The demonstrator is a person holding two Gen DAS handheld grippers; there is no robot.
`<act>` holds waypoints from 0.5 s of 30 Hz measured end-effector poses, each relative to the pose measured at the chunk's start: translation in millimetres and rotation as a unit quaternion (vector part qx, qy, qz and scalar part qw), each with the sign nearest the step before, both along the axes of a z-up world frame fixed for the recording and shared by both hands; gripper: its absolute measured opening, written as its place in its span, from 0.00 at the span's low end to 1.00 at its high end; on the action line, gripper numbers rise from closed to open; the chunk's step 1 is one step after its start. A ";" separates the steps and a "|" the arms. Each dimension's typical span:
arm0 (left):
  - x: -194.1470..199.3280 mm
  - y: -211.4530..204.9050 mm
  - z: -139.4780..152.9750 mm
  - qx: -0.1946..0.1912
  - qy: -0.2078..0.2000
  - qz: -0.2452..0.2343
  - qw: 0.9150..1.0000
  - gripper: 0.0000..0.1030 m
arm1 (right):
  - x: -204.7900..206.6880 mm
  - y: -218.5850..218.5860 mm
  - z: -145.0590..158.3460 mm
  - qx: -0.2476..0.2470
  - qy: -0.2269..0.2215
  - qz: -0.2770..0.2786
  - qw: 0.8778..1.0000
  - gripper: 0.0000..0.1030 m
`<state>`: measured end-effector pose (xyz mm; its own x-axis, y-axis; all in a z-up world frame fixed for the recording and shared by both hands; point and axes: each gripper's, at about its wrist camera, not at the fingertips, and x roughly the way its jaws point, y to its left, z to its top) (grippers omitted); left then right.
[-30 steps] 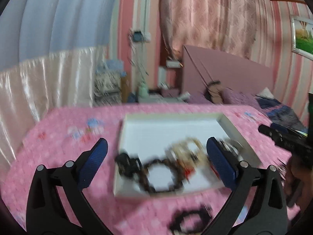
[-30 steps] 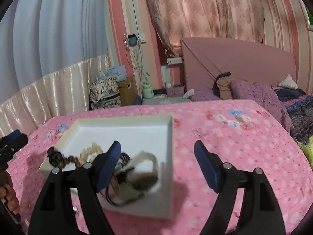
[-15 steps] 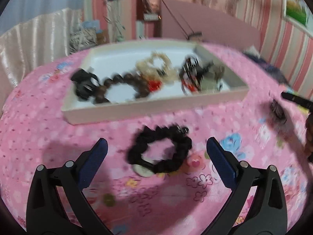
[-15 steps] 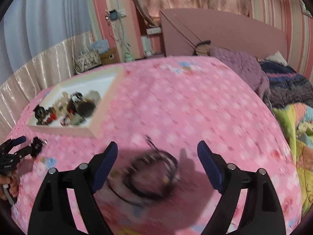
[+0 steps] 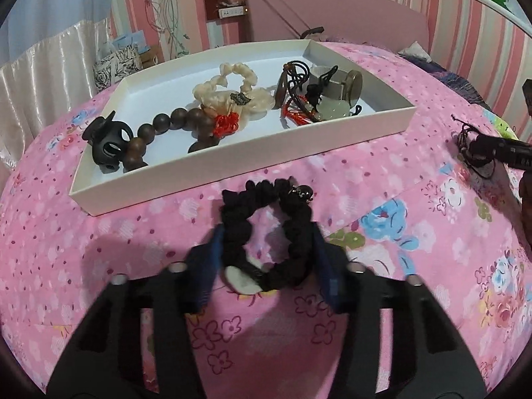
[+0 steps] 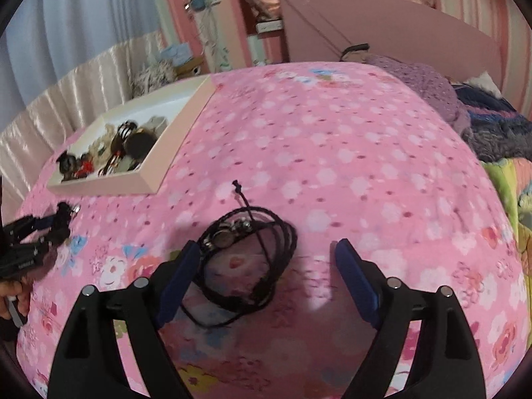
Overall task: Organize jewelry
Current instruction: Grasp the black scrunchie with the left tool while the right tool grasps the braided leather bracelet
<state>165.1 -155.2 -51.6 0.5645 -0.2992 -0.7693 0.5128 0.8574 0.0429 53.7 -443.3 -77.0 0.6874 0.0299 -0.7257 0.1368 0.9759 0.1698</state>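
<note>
A black scrunchie (image 5: 296, 232) with a small charm lies on the pink bedspread just in front of the white tray (image 5: 232, 156). My left gripper (image 5: 266, 236) is closing on it, and both blue pads press its sides. The tray holds a black claw clip (image 5: 108, 144), brown beads (image 5: 159, 126), a cream scrunchie (image 5: 229, 89), a watch (image 5: 345, 83) and a jade pendant (image 5: 329, 108). To the right, my right gripper (image 6: 267, 249) is opening over a black cord bracelet (image 6: 246, 229). The bracelet lies between the fingers, close to the left one, with the pads off it.
The floral bedspread (image 6: 332, 153) covers the whole bed. Crumpled purple and dark blankets (image 6: 492, 126) lie at its far right under a pink headboard (image 6: 382, 30). Bags (image 5: 116, 63) and hanging cables stand beyond the bed's far edge. A hand (image 6: 13, 296) holds the left gripper.
Both grippers came down from over the tray to the bedspread. The left jaws went from wide open to pinching the black scrunchie. The right gripper swung away from the tray to the cord bracelet.
</note>
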 end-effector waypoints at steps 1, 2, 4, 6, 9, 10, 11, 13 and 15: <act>0.1 1.8 0.6 -0.004 0.000 0.003 1.000 0.34 | 1.3 6.6 -0.3 -0.016 0.005 0.008 1.000 0.87; 0.5 3.8 1.0 -0.007 0.001 0.004 1.000 0.31 | 2.2 14.0 -0.4 -0.032 0.009 0.018 0.999 0.87; 2.4 9.5 2.7 -0.021 0.005 0.008 1.000 0.26 | 3.9 29.5 -0.5 -0.065 0.015 0.036 0.997 0.87; 5.2 15.6 3.5 -0.031 0.007 0.012 0.999 0.21 | 4.2 38.9 0.0 -0.088 0.016 0.045 0.995 0.68; 5.1 17.7 5.5 -0.040 0.003 0.014 0.999 0.19 | 2.6 42.3 2.6 -0.051 0.000 0.056 0.997 0.21; 4.6 18.2 6.2 -0.043 0.001 0.013 0.999 0.18 | 2.5 43.7 3.0 -0.054 0.000 0.053 0.997 0.19; 3.6 20.3 7.4 -0.046 -0.002 0.013 0.999 0.18 | 2.3 46.4 4.3 -0.055 -0.002 0.053 0.997 0.17; 1.6 24.5 9.7 -0.053 -0.006 0.014 0.999 0.17 | 2.2 48.9 6.0 -0.045 -0.007 0.050 0.998 0.16; 0.1 25.3 10.9 -0.059 -0.004 0.012 0.998 0.14 | 2.1 53.2 9.9 -0.032 -0.014 0.056 0.998 0.16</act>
<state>165.2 -129.9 -40.7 0.5786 -0.3740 -0.7248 0.4926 0.8685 -0.0549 55.8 -390.1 -67.0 0.7019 0.0606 -0.7097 0.0233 0.9939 0.1079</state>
